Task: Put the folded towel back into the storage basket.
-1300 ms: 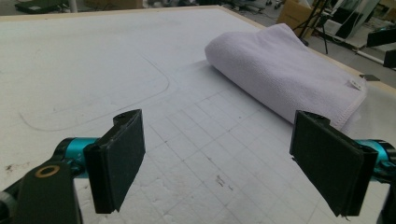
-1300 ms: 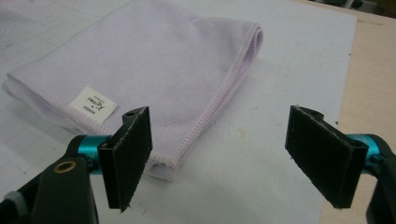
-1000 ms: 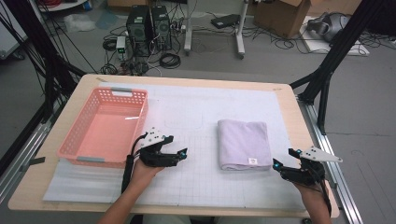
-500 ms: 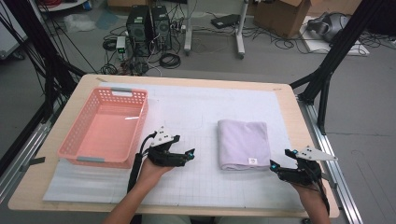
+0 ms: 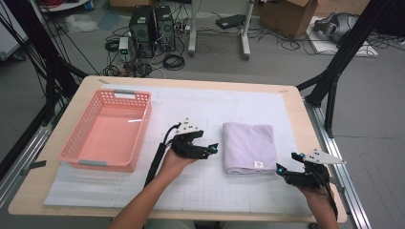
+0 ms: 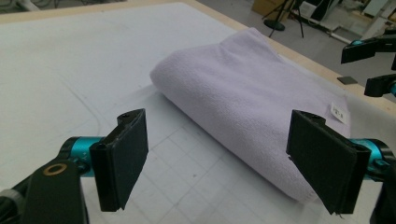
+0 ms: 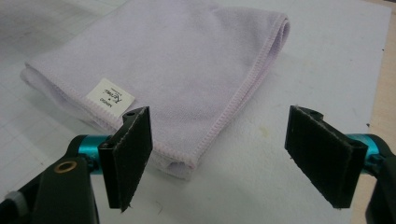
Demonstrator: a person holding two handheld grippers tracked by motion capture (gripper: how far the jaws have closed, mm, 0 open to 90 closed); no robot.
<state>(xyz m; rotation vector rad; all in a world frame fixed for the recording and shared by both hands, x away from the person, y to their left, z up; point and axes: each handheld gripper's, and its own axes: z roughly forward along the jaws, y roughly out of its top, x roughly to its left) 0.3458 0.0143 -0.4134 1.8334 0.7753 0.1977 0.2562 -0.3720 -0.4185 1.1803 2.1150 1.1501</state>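
- A folded lilac towel (image 5: 249, 147) lies flat on the white gridded mat (image 5: 200, 191) that covers the worktop (image 5: 305, 124), right of centre and between the two hands; nothing holds it yet
- The left tongs (image 5: 209, 150) hover just off the towel's left long side, jaws spread wide and empty; in the left gripper view the towel (image 6: 252, 100) runs slantwise across the gap between the jaws, its rounded folded edge turned toward them
- The right tongs (image 5: 285, 163) sit near the towel's near right corner, also wide open and holding nothing; in the right gripper view that corner of the towel (image 7: 177, 70) lies just ahead of the jaws, with its stitched hem and a small white label (image 7: 110, 97) on top
- The towel's long axis runs away from the person, from the near edge of the worktop toward the far one; so the left tongs face a long flank while the right tongs face a corner
- Both tongs are close, but the left looks a little nearer to the cloth; the likely next move is a closing-in from both sides, and each would need to drop low enough to catch the layers together
- A pink plastic basket (image 5: 109, 133) stands on the left part of the mat, well apart from the towel; it is empty, and the left hand (image 5: 175, 161) lies between it and the towel
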